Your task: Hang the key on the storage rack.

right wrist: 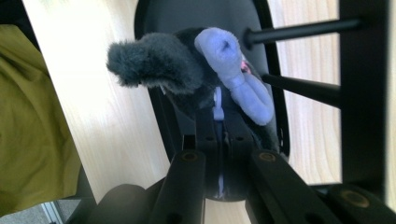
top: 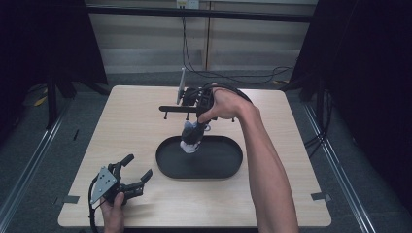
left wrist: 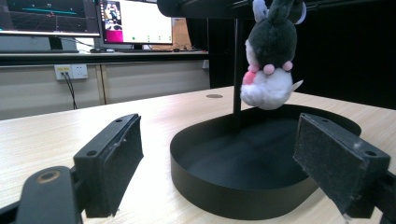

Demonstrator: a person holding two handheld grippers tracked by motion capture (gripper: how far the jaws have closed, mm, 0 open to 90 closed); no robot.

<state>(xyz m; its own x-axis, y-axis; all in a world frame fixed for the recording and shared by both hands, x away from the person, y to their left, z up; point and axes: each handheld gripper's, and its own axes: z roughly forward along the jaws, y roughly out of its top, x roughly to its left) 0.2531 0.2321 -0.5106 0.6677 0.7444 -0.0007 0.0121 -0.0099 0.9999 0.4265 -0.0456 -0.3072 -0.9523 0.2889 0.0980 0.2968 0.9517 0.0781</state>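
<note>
Right gripper (right wrist: 218,135) fingers pinch the plush rabbit (top: 193,137) above the tray (top: 167,167); left gripper (top: 132,171) fingers spread.

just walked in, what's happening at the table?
A person works two handheld tongs at a wooden table. The right tongs are shut on a grey and white plush toy, holding it in the air above a black oval tray, beside a black stand. The toy isn't touching the tray. The left tongs rest near the table's front left corner, open and empty, pointing toward the tray.
</note>
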